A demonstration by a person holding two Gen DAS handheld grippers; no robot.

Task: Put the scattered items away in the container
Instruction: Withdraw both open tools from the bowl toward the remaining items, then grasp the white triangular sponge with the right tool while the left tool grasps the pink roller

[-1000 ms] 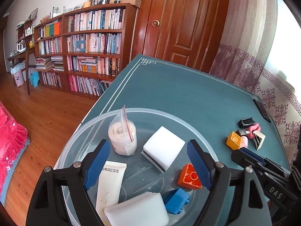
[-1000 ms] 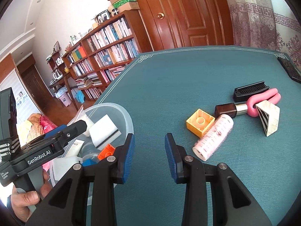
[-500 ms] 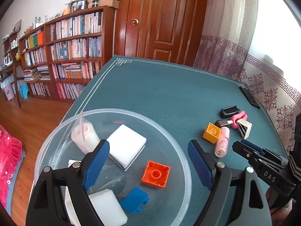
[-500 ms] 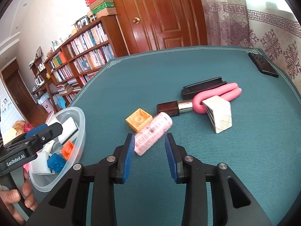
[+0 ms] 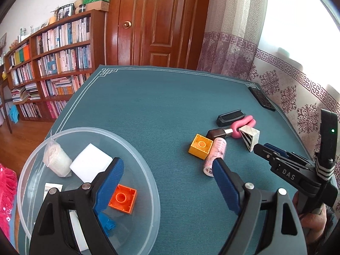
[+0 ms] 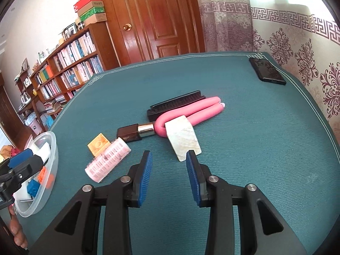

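A clear plastic bowl (image 5: 144, 187) at the lower left holds an orange brick (image 5: 122, 198), a blue brick (image 5: 107, 223), a white sponge (image 5: 90, 161) and a bag of cotton pads (image 5: 56, 159). My left gripper (image 5: 165, 163) hangs open over the bowl's right rim, holding nothing. On the teal cloth lie a yellow brick (image 6: 98, 144), a pink hair roller (image 6: 108, 159), a brown lipstick (image 6: 136, 131), a pink foam curler (image 6: 191, 112), a black comb (image 6: 176, 103) and a white wedge block (image 6: 183, 137). My right gripper (image 6: 169, 157) is open, with the wedge just beyond its right finger.
A black phone (image 6: 266, 71) lies near the table's far right corner. Beyond the table stand a wooden door and a bookcase on the left; a patterned wall runs along the right. A hand holds the left gripper (image 6: 19, 163) by the bowl (image 6: 54, 155).
My right gripper has travelled from beside the bowl to the scattered items, ending close to the white wedge. The left gripper has shifted right, off the bowl's middle. Both stay open.
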